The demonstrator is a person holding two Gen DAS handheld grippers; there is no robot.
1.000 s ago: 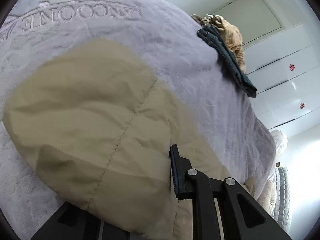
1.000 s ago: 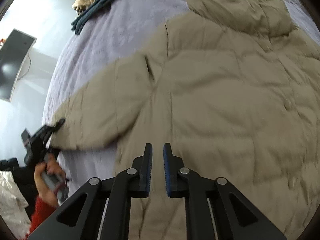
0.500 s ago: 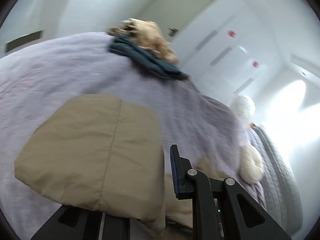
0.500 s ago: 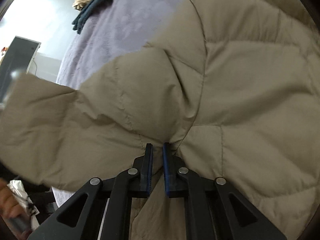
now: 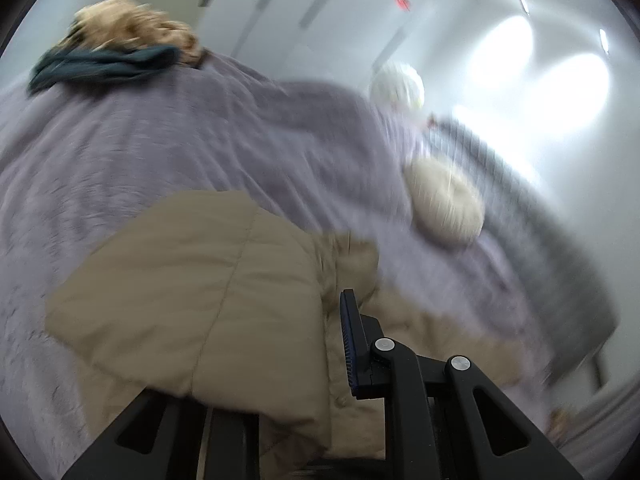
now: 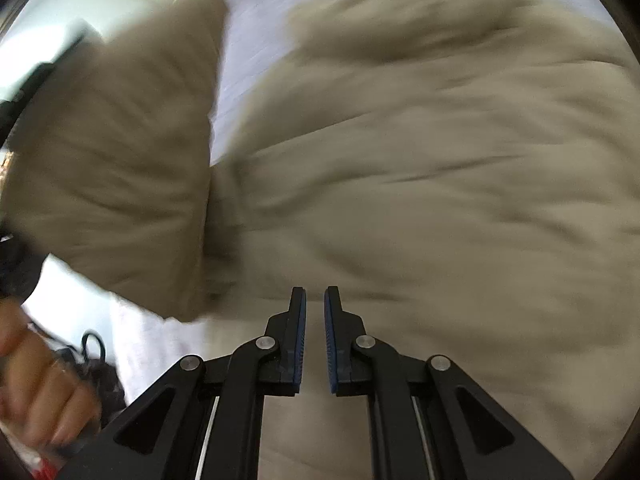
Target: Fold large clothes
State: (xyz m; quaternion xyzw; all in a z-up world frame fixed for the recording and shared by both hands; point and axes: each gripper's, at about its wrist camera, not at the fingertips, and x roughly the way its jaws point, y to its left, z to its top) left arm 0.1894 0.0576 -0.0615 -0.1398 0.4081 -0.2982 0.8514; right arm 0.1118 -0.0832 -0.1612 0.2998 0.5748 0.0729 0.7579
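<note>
On my left gripper [image 5: 332, 344] I can see only the right finger with its ribbed blue pad; the other is buried under the sleeve [image 5: 200, 300] of the beige quilted jacket [image 6: 420, 160], whose cuff end is clamped between the jaws and drapes over the tool. My right gripper [image 6: 315, 340] shows both black fingers drawn nearly together with a thin slit and no fabric in it, poised just above the jacket body. Both views are motion-blurred, so stitch lines read only as soft channels in the puffy, matte shell. The jacket lies on a plush lilac bedspread [image 5: 180, 140]; the lifted sleeve hangs at the left of the right view, hiding most of the left tool, beside a blurred hand [image 6: 36, 392] at the frame edge. Farther off, a heap of tan and dark teal clothes [image 5: 120, 52] lies at the bed's far side, a round cream cushion [image 5: 444, 208] against a grey ribbed headboard [image 5: 540, 248], and white cupboard doors [image 5: 340, 20] behind.
</note>
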